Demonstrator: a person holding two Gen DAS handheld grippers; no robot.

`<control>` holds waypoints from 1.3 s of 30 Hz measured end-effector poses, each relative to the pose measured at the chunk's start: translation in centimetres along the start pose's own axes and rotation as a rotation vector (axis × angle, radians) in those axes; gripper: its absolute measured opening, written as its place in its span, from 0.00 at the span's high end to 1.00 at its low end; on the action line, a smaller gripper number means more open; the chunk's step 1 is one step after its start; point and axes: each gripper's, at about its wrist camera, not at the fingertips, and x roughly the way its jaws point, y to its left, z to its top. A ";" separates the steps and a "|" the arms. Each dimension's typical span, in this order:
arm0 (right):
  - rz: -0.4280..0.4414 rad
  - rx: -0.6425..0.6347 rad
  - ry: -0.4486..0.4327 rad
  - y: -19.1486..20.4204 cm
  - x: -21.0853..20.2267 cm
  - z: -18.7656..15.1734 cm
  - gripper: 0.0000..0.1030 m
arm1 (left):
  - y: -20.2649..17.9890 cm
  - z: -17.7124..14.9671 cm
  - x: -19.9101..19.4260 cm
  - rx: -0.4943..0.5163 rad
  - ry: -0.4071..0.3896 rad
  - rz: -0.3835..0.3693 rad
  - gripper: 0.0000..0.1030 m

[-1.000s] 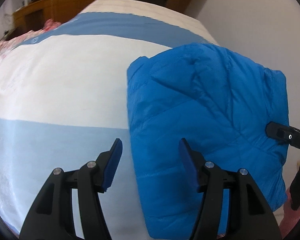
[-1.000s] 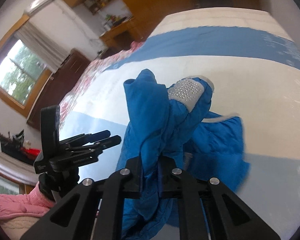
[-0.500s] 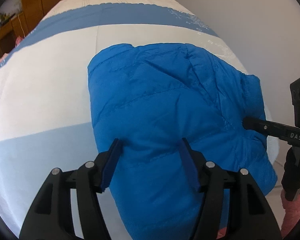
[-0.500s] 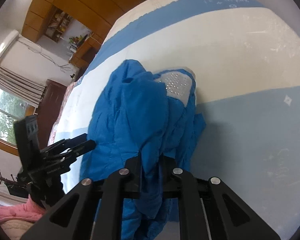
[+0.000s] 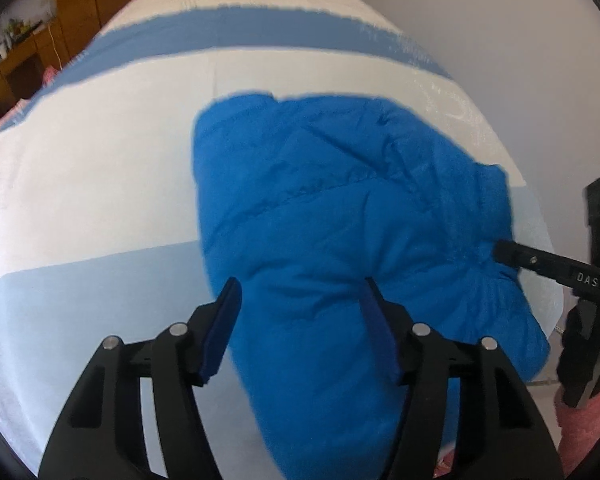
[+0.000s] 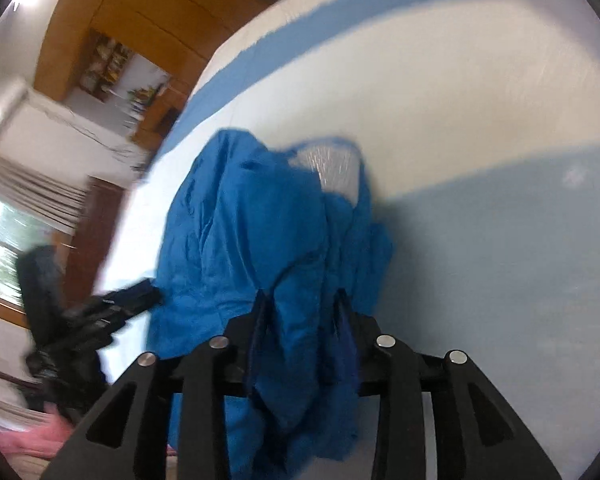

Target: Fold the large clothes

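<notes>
Loosening its hold, the right claw point(image 6: 302, 312) has just been opening its jaws, and a bunched fold of the blue puffer jacket point(image 5: 340, 240) still sits between them; the pads look parted from the fabric rather than pinching it, so I'd call that a release in progress. Over on the other side, the left claw point(image 5: 300, 316) hangs spread wide above the jacket's near edge, holding nothing, its pads either side of the padded fabric without pressing it.

The jacket lies on the bed point(image 5: 100, 184), across the white and pale-blue bands of the striped bedspread, doubled over into a thick, compact bundle. From the left wrist view it reads as a fairly tidy folded slab. From the right wrist view it's lumpier, with a patch of silvery lining point(image 6: 332, 168) peeking out at the far end. So the main fold looks done. What's left, by my reckoning, is letting go cleanly, flattening the raised bunch and squaring up the edges.

Room to work? Plenty of bare bedspread to the left and beyond the bundle. The tight side is the right: the jacket's edge lies close to the bed's edge beside the wall point(image 5: 500, 40), so any smoothing push should go inward.
</notes>
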 end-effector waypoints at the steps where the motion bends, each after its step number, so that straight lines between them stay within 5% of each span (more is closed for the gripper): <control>1: 0.014 -0.022 -0.019 1.0 -0.9 -0.1 0.67 | -0.2 -0.4 -0.8 0.008 -0.013 -0.002 0.44; 5: 0.158 -0.101 0.000 4.7 -2.1 -1.1 0.67 | -1.0 -2.1 -2.8 0.003 -0.015 -0.085 0.50; 8: 0.137 -0.156 0.041 6.6 -1.0 -2.0 0.69 | -1.6 -3.0 -2.7 -0.030 0.010 -0.156 0.52; 15: 0.024 -0.129 0.131 4.8 1.6 -4.9 0.84 | -3.1 -4.9 -0.3 -0.030 0.047 -0.180 0.63; 23: 0.072 0.010 0.146 0.8 4.4 -7.8 0.94 | -3.4 -6.9 2.7 0.039 0.083 -0.189 0.63; 30: 0.089 -0.057 0.114 2.6 1.6 -5.3 0.88 | -2.3 -4.8 0.8 -0.021 0.078 -0.235 0.65; 35: 0.086 -0.134 -0.010 4.6 -1.0 0.1 0.80 | -1.0 -0.3 -0.4 -0.064 0.006 -0.224 0.65; 39: 0.010 -0.168 -0.030 5.0 1.0 4.1 0.80 | -0.6 3.1 1.6 -0.100 0.022 -0.213 0.65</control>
